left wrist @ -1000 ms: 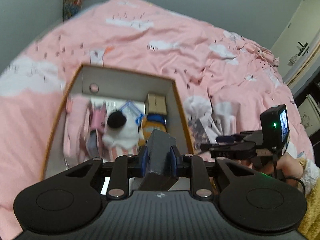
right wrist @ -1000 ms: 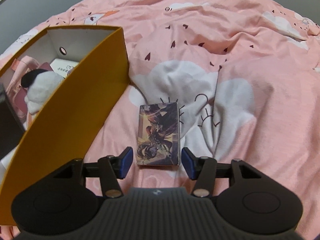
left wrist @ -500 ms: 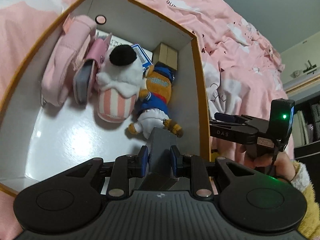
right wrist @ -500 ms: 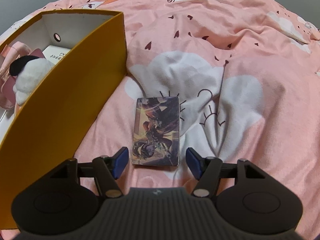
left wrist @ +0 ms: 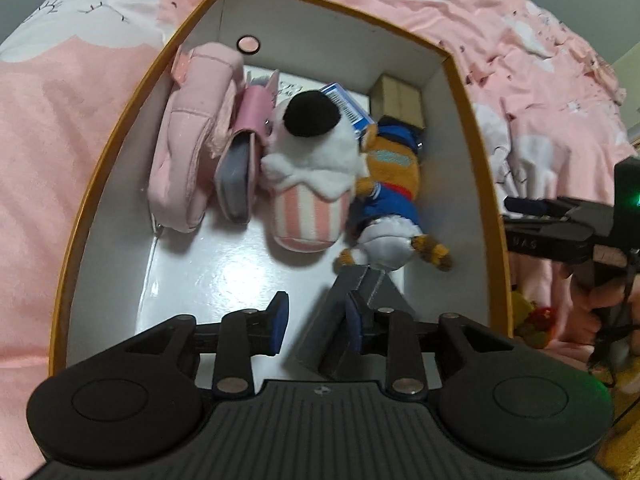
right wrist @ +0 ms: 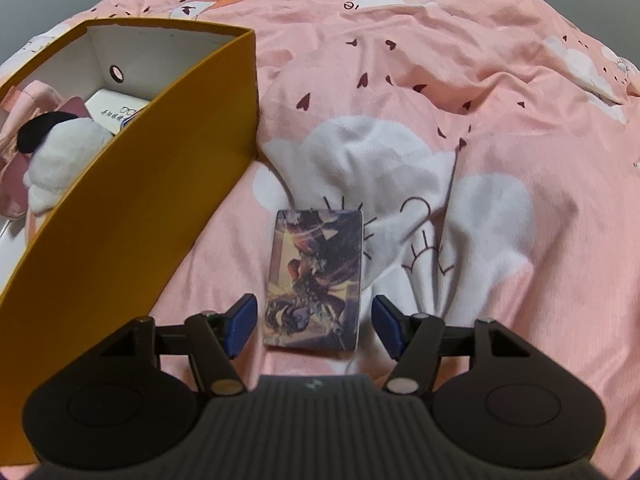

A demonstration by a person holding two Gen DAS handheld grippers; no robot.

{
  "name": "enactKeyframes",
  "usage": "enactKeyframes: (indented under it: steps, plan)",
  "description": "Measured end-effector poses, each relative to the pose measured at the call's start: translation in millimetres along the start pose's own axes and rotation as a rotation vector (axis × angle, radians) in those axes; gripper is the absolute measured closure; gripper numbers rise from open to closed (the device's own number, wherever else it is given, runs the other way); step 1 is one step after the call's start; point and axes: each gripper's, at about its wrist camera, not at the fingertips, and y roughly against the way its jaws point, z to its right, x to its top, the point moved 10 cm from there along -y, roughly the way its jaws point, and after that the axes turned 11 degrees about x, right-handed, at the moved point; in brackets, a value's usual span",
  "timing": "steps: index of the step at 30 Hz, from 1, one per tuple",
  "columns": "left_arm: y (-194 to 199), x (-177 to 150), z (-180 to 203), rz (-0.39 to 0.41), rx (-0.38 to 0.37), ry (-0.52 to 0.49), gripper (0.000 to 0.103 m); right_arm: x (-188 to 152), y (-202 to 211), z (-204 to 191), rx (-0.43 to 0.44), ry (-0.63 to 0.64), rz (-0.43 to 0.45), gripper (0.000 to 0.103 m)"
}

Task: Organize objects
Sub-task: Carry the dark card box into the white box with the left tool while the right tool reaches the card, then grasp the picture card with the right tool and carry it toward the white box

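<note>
The left wrist view looks down into an orange-walled box [left wrist: 490, 184] with a white floor, standing on the bed's pink duvet [left wrist: 72, 120]. The left claw [left wrist: 316, 320] has just been opening; its jaws stand apart, and the grey block [left wrist: 348, 304] leans against the right pad only, its foot on the box floor. Only this view shows the box's full contents: one pink pouch [left wrist: 188, 140], one pink wallet [left wrist: 244, 168], one cupcake plush [left wrist: 310, 184], one orange plush in blue [left wrist: 394, 184], one brown carton [left wrist: 398, 96] and one blue-edged packet [left wrist: 346, 104]. The right wrist view shows what the first hides: one illustrated card [right wrist: 316, 276] lying flat on the duvet just beside the box's outer wall [right wrist: 120, 208]. The right claw [right wrist: 314, 324] hangs wide open, a pad on each side of the card's near end, holding nothing.
</note>
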Motion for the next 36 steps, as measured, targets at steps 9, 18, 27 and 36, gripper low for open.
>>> enactKeyframes:
  steps: [9, 18, 27, 36]
  plan:
    - [-14, 1, 4, -0.05, -0.007, -0.015, 0.058, 10, -25, 2, -0.005, 0.006, -0.042, 0.039]
    - [-24, -17, 15, -0.125, -0.04, -0.01, 0.059, 4, -24, 5, -0.002, -0.022, -0.037, 0.043]
    - [-20, -31, 28, -0.134, -0.061, -0.082, 0.059, -4, 8, -4, 0.028, -0.103, 0.021, 0.043]
    - [10, -20, 23, 0.031, -0.02, -0.09, 0.059, -2, 82, -19, 0.075, -0.175, 0.191, 0.043]
